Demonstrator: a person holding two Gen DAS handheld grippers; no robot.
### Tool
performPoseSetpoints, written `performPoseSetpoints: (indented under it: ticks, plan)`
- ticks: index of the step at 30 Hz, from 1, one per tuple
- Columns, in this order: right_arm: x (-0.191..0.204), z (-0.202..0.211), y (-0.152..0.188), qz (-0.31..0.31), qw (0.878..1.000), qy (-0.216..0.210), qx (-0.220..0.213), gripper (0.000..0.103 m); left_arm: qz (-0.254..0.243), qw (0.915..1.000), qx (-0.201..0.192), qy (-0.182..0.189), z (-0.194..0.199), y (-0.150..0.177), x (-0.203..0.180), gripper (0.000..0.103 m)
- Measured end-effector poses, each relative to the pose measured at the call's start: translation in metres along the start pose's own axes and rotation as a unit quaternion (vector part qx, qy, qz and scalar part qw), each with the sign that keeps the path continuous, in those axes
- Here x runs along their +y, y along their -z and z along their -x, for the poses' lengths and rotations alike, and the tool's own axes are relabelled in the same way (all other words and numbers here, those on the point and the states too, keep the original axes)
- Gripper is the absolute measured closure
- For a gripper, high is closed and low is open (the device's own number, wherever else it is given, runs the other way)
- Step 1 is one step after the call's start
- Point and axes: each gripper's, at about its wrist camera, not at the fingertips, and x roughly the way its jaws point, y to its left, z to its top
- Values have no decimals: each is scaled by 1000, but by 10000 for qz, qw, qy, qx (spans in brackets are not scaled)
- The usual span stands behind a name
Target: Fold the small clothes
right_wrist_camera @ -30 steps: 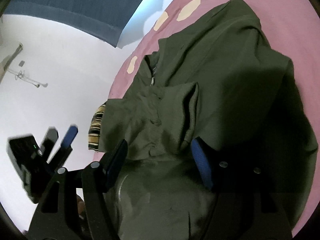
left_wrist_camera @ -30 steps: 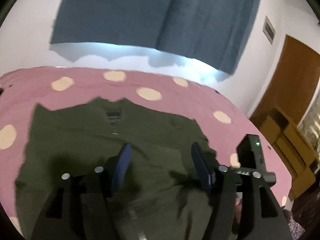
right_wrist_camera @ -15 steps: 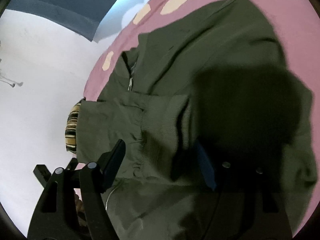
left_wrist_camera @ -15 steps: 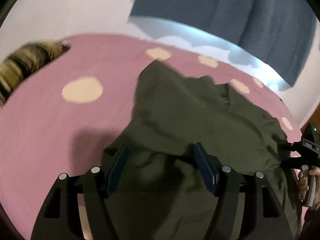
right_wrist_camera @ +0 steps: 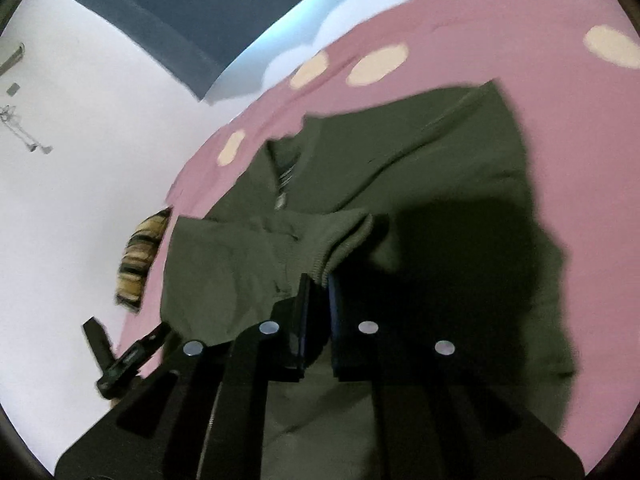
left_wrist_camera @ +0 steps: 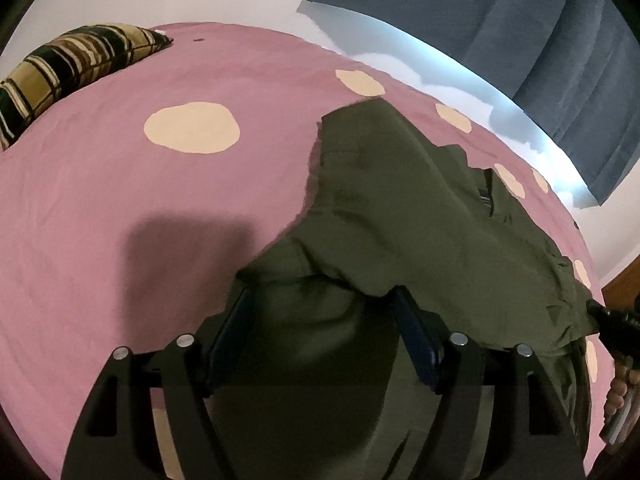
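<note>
An olive green zip jacket (left_wrist_camera: 400, 208) lies spread on the pink bedcover (left_wrist_camera: 120, 208) with cream dots. My left gripper (left_wrist_camera: 322, 320) hangs low over the jacket's near left edge. Its jaws are opening, a folded sleeve edge lies between the blue pads (left_wrist_camera: 234, 324), and neither pad presses on it. In the right wrist view the jacket (right_wrist_camera: 420, 152) fills the middle. There my right gripper (right_wrist_camera: 319, 300) is shut on the ribbed cuff (right_wrist_camera: 344, 244) of the sleeve folded across the chest. The right gripper's tip (left_wrist_camera: 612, 318) shows at the left wrist view's right edge.
A striped brown and black pillow (left_wrist_camera: 60, 68) lies at the bed's far left corner, also seen as the pillow (right_wrist_camera: 138, 264) in the right wrist view. A blue curtain (left_wrist_camera: 520, 40) hangs on the white wall behind. Bare pink bedcover stretches left of the jacket.
My right gripper has closed on the ribbed cuff and lifted it slightly. My left gripper has swung left and down to the jacket's left edge, bringing the pillow into view.
</note>
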Motion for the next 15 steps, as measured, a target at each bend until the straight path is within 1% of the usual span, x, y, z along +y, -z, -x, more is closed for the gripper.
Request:
performPoseSetpoints:
  ticks: [1, 4, 6, 8, 12, 15]
  plan:
    - [-8, 2, 1, -57, 9999, 115, -17, 95, 27, 10000, 11, -18, -1, 0, 2, 32]
    - [-39, -14, 10, -392, 9982, 364, 278, 95, 179, 9998, 111, -2, -6, 0, 8, 32]
    - [-48, -22, 14, -491, 9978, 310, 324, 96, 240, 9996, 134, 22, -7, 0, 10, 32]
    - [-51, -22, 14, -571, 9977, 246, 288, 96, 229, 9997, 126, -10, -6, 0, 10, 32]
    - [-42, -11, 14, -310, 9984, 438, 186, 96, 211, 9997, 137, -30, -7, 1, 9, 32]
    - [-49, -12, 15, -386, 9981, 408, 239, 96, 211, 9997, 139, -31, -7, 1, 10, 32]
